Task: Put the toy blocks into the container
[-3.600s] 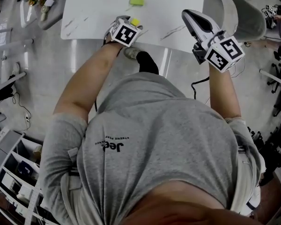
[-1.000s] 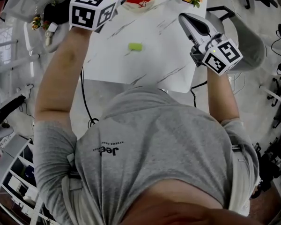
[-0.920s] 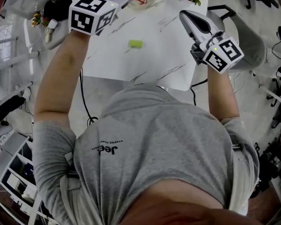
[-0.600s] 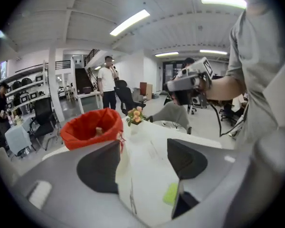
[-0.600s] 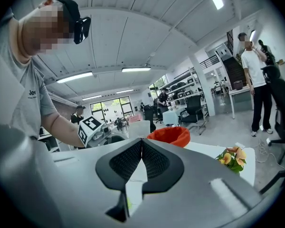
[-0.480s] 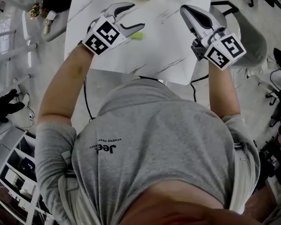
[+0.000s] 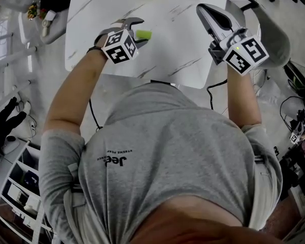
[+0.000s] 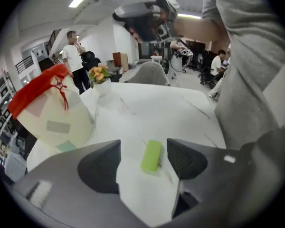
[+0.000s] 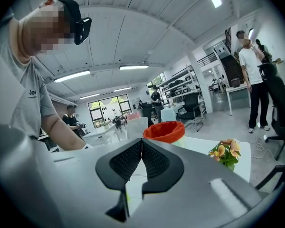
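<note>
We saw one toy block [image 8: 151, 156], a flat lime-green bar, lying on the white marble-veined table [image 7: 185, 44]. No other block showed on the tabletop in any view. There were two tongs. The left gripper [image 8: 143, 146] pointed steeply down at the table with its jaws standing wide apart. The green block lay between them on the tabletop, touching neither pad and closer to the pad at the picture's right. We found that gripper empty, since nothing was pinched in it. The right gripper [image 9: 141, 144] was held nearly level above the table's right part. Its two ribbed pads were pressed together tip to tip with nothing between them. We counted one container [image 8: 52, 113], a cream tub with a red rim and a red cord. It stood at the table's far side, well apart from the block. What lay inside it we could not tell, and in the head view only its edge showed at the top. One small bunch of orange and yellow flowers [image 9: 224, 152] stood near the container at the far edge. One person in a white shirt [image 8: 76, 57] stood behind the table in the left gripper view.
</note>
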A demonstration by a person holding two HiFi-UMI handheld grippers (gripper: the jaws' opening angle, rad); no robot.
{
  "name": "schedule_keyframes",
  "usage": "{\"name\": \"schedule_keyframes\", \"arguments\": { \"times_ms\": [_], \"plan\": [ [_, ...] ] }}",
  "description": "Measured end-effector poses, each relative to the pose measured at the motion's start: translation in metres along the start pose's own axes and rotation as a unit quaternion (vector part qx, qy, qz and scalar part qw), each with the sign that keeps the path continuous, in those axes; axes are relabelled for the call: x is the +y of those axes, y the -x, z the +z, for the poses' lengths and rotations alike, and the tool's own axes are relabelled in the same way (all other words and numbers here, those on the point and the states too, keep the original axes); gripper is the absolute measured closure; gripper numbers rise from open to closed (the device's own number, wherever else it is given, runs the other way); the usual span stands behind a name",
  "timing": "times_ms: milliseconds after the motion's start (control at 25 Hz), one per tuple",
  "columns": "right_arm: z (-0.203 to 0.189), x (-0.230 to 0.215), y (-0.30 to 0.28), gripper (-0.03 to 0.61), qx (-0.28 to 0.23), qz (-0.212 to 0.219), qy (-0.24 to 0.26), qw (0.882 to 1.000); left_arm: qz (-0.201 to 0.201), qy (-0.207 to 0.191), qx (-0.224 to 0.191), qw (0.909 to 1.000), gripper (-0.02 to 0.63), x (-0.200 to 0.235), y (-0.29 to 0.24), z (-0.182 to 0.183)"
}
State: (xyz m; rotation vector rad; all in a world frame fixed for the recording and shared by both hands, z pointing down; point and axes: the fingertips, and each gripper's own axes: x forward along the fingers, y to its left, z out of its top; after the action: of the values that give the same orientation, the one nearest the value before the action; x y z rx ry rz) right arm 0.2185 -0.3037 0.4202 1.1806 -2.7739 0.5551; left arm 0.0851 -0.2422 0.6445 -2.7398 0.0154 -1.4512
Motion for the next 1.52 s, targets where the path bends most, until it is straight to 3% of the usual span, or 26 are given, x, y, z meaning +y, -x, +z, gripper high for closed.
{"name": "schedule_keyframes", "arguments": {
  "times_ms": [200,360,400,440,560,800,1000,1200,1520],
  "plan": [
    [-0.005,-0.004,0.007,0.574,0.003,-0.005,-0.004,1.000,-0.026,-0.030,0.055,0.9977,0.276,-0.012,-0.032,-0.024],
    [-0.012,-0.006,0.010,0.574,0.006,-0.006,-0.009,1.000,-0.059,0.013,0.065,0.9961,0.299,-0.017,-0.046,-0.032],
    [-0.013,-0.007,0.010,0.574,0.005,-0.007,-0.010,1.000,-0.064,0.025,0.065,0.9955,0.331,-0.016,-0.045,-0.032],
    [-0.013,-0.007,0.010,0.574,0.005,-0.007,-0.010,1.000,-0.068,0.041,0.064,0.9948,0.422,-0.015,-0.043,-0.031],
    [-0.011,-0.007,0.008,0.574,0.002,-0.004,-0.009,1.000,-0.070,0.092,0.045,0.9922,0.425,-0.010,-0.032,-0.022],
    [0.004,-0.012,-0.002,0.574,-0.007,-0.002,-0.001,1.000,0.005,0.150,-0.068,0.9863,0.425,0.060,0.033,0.038],
    [0.018,-0.019,-0.012,0.574,-0.011,-0.010,0.005,1.000,0.074,0.178,-0.137,0.9717,0.425,0.135,0.099,0.082],
    [0.028,-0.031,-0.022,0.574,-0.026,-0.014,0.005,1.000,0.120,0.184,-0.156,0.9630,0.425,0.196,0.132,0.109],
    [0.038,-0.040,-0.026,0.574,-0.033,-0.019,0.010,0.999,0.158,0.181,-0.152,0.9587,0.425,0.260,0.140,0.132]
  ]
}}
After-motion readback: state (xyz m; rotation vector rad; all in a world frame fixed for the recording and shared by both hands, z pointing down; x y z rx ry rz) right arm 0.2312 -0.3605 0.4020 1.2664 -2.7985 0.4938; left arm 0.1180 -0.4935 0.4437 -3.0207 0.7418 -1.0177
